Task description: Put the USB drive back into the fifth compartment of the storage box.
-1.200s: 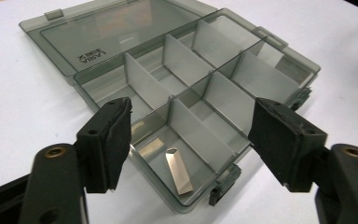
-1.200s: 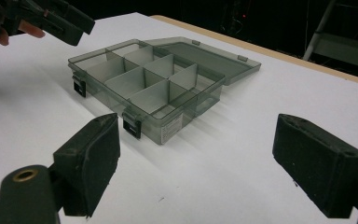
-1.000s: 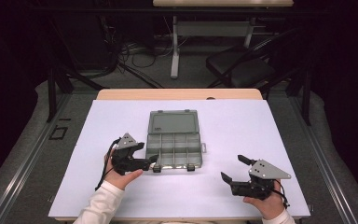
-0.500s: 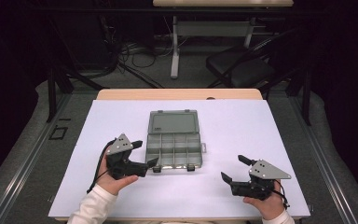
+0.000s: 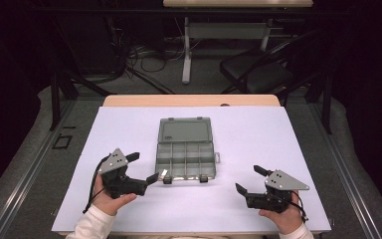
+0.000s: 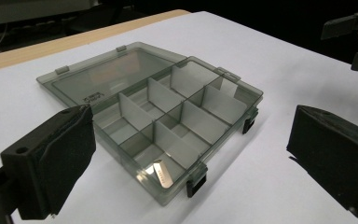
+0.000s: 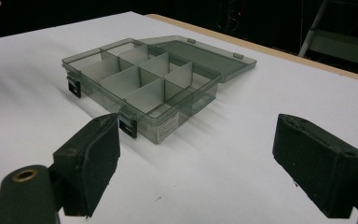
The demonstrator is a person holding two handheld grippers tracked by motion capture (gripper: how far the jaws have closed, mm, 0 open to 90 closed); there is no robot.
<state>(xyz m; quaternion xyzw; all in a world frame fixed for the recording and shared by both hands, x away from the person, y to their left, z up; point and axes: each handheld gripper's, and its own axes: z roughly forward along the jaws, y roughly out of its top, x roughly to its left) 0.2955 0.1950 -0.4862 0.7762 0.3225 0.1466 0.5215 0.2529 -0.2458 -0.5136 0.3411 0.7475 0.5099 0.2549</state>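
A: Fingers (image 6: 70, 154), left gripper (image 5: 142, 172): apart, nothing between them. Position changed over the last second. It has drawn back and to the left from the organizer box (image 5: 185, 160), its near tip now just off the box's front-left corner, not touching.

B: Fingers, right gripper (image 5: 251, 180): also apart, empty. Position unchanged, resting low over the white tabletop (image 5: 288, 144), well apart from the box, which lies ahead and to that gripper's left.

A: Box, entry: smoky clear plastic, lid (image 6: 102, 74) laid fully open and flat behind the tray, dividers upright. Two black latches (image 6: 196, 183) hang on the front wall, undone.

B: Contents: one small shiny piece (image 6: 161, 173) in the front-left compartment, the one nearest the left fingers. Other compartments look bare. What the piece is, I cannot tell.

A: Reading of the change: the left fingers backing off empty, with that piece lying in the compartment beside them, suggests a drop-off just finished.

B: Judgement for the work: box stays open, both grippers free. Either another item goes in, or the lid comes down next; the latches would need pressing.
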